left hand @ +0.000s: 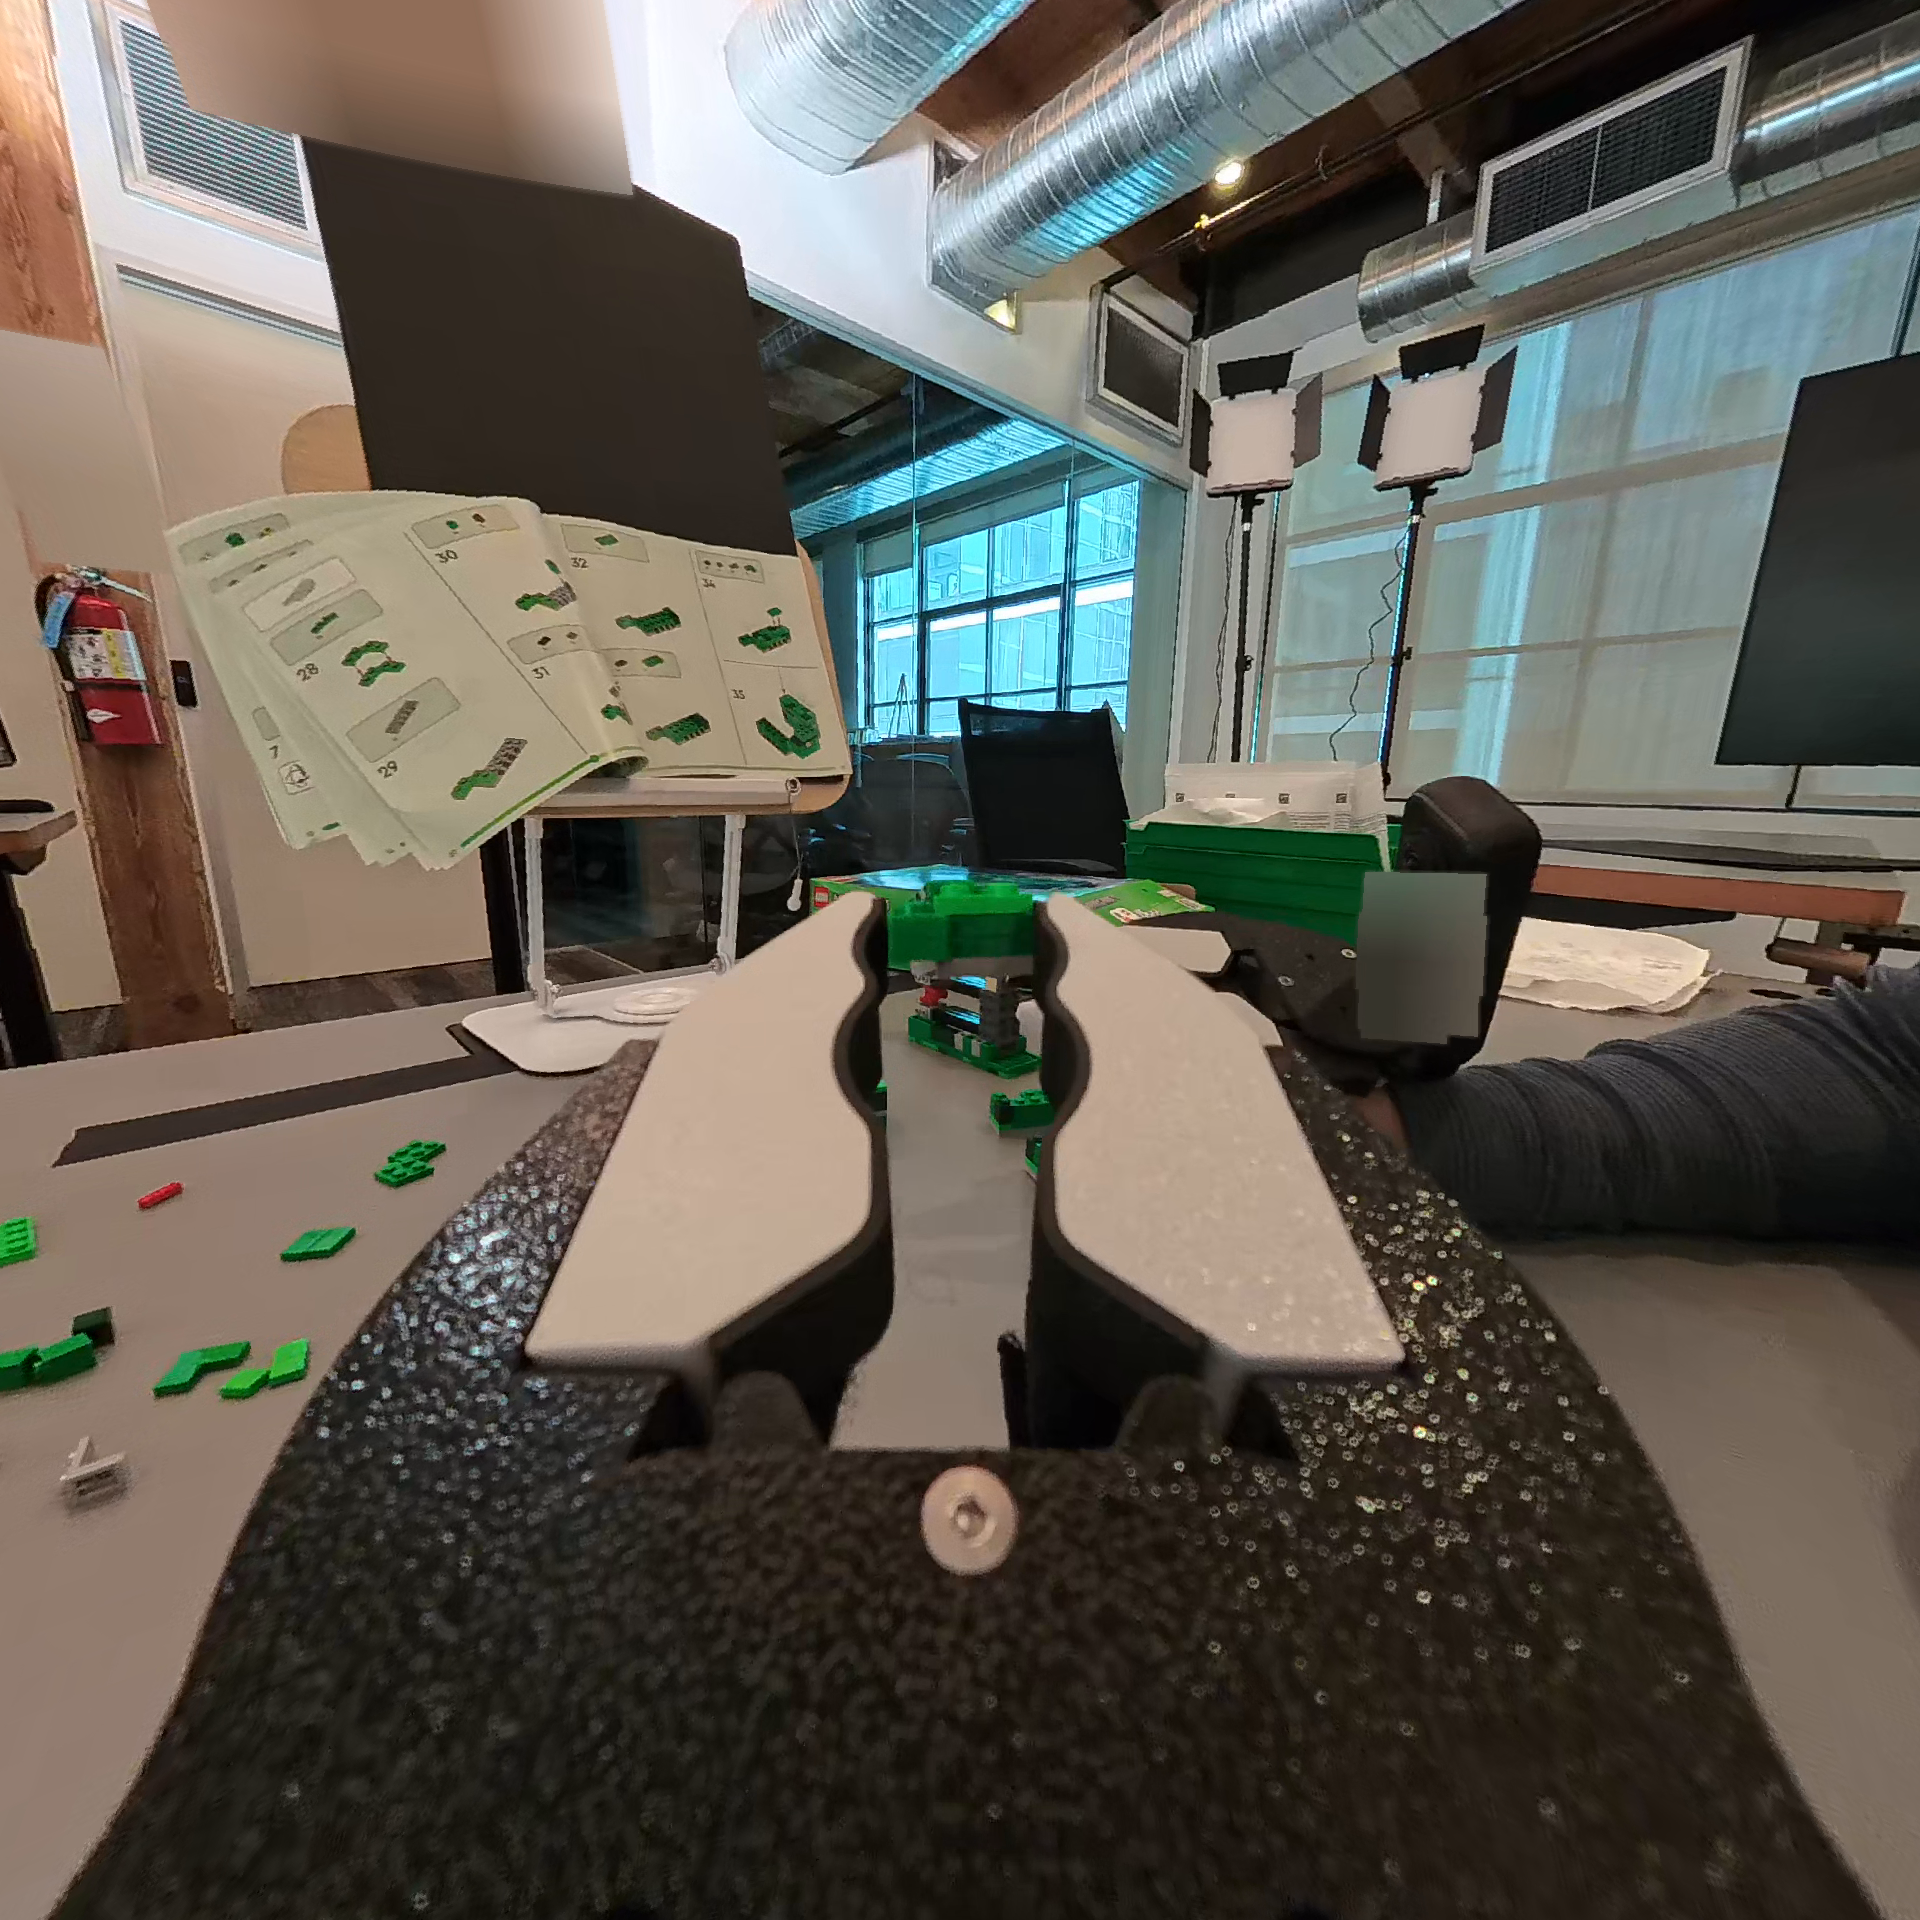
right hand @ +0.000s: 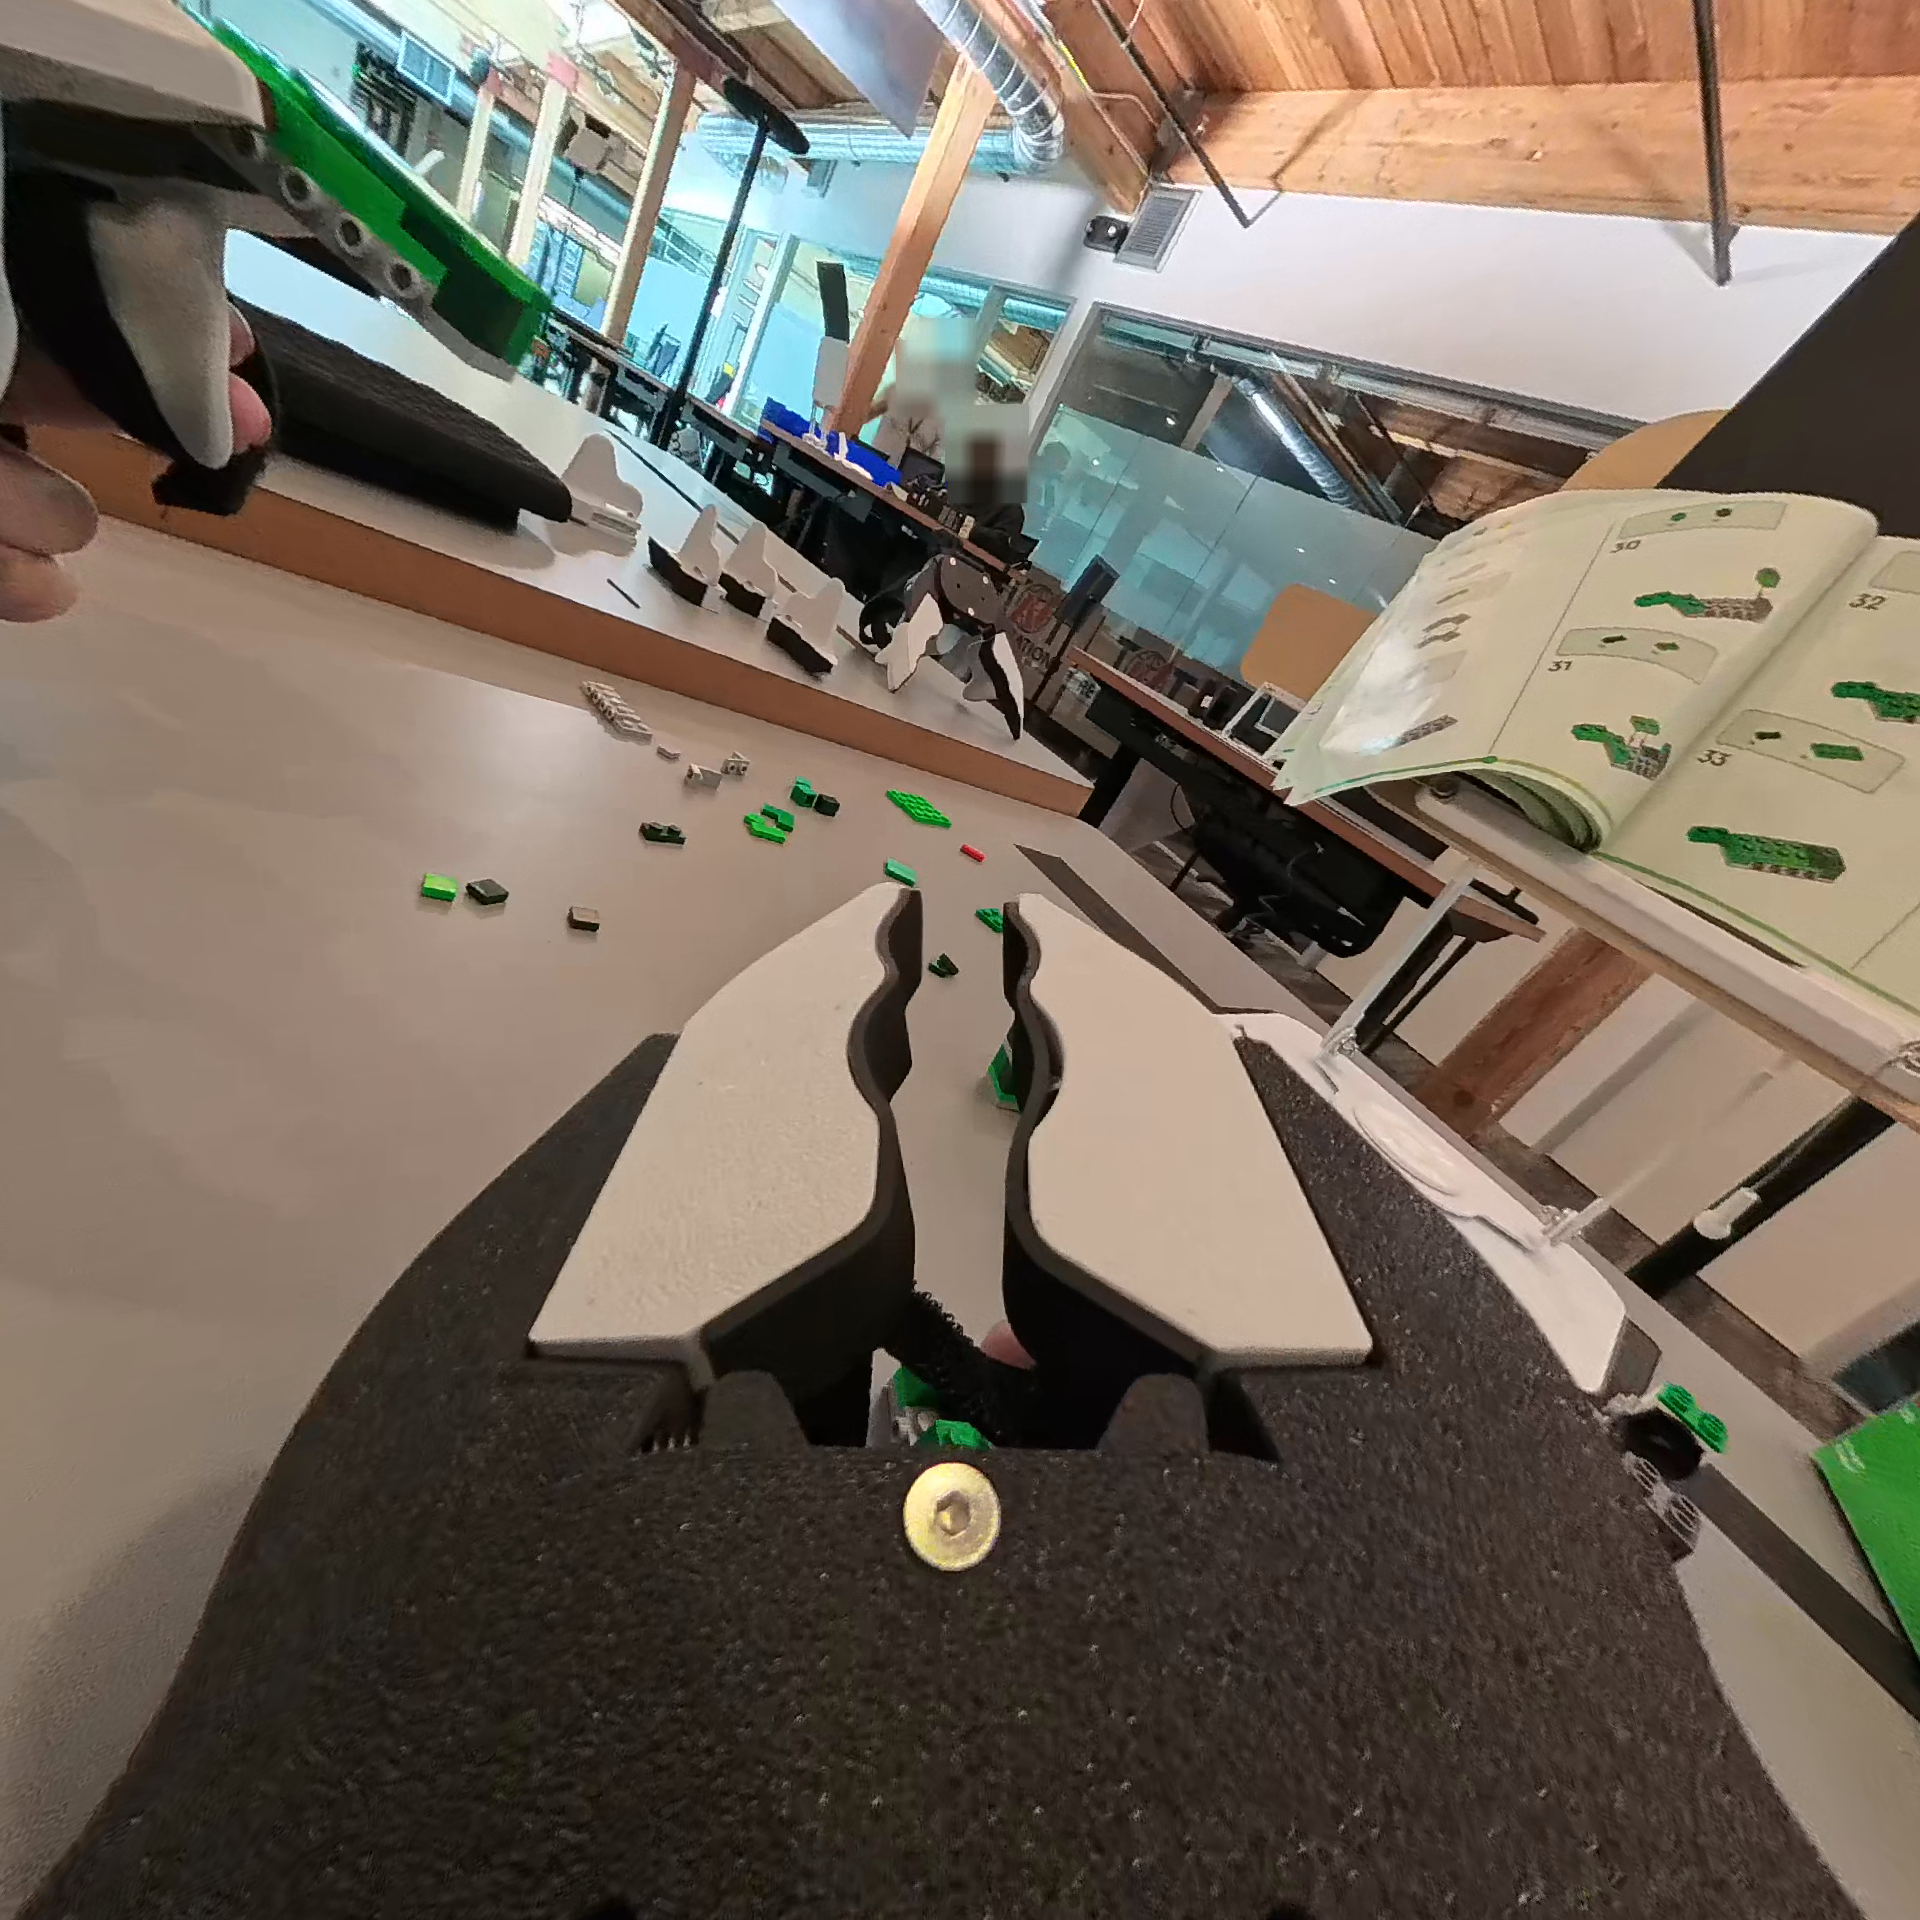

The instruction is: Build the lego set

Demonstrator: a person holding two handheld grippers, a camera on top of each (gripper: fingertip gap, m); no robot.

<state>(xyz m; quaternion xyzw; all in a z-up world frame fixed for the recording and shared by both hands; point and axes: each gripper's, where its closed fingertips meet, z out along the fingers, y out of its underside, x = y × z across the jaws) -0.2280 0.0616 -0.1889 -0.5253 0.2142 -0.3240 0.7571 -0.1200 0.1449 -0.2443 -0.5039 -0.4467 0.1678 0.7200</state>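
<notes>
My left gripper (left hand: 961,914) is shut on a green lego assembly (left hand: 961,930) and holds it above the grey table (left hand: 312,1558). The right wrist view shows that assembly (right hand: 416,239) at top left, green with a grey holed beam. Below it in the left wrist view stands a small build (left hand: 971,1034) with a green base and grey and red parts. My right gripper (right hand: 961,914) is open by a narrow gap with nothing between its tips, low over the table. Its black body (left hand: 1465,831) shows at right in the left wrist view. Loose green bricks (left hand: 208,1361) (right hand: 769,821) lie scattered.
An open instruction booklet (left hand: 499,655) (right hand: 1662,675) rests on a white stand. A lego box (left hand: 1132,899) and stacked green trays (left hand: 1247,873) sit behind the build. A person's sleeved arm (left hand: 1662,1122) lies at right. A black mat (right hand: 395,426) and spare gripper fingers (right hand: 748,571) are on the neighbouring table. The grippers' ends are close to 15 cm from one another.
</notes>
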